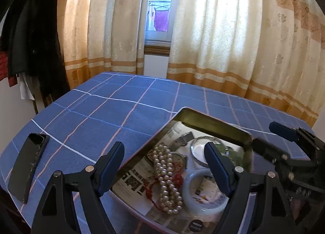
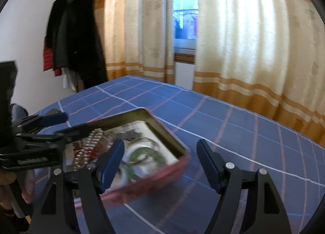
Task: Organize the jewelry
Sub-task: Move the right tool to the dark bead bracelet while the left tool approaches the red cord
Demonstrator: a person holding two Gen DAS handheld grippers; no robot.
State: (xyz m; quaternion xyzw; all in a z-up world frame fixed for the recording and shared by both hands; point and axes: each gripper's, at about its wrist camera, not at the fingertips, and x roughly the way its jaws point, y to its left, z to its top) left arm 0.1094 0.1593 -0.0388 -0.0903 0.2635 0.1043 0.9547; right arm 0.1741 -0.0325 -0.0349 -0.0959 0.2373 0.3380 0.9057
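Observation:
A shallow red tin box (image 1: 215, 125) lined with newspaper sits on the blue checked tablecloth (image 1: 113, 104). It holds a pearl bead strand (image 1: 167, 175) with a red cord, a white bangle (image 1: 191, 191), a clear glass bangle (image 1: 195, 146) and a watch (image 1: 181, 138). My left gripper (image 1: 164, 165) is open above the box's near side, empty. My right gripper (image 2: 160, 161) is open and empty over the box's right rim (image 2: 178, 165); it also shows in the left wrist view (image 1: 270, 138). The pearl strand (image 2: 89, 144) shows partly behind the left gripper (image 2: 52, 126).
A black phone (image 1: 28, 165) lies at the table's left edge. Cream and orange curtains (image 1: 223, 31) hang behind the table around a window. Dark coats (image 1: 30, 31) hang at the left wall. The cloth beyond and right of the box (image 2: 254, 142) is bare.

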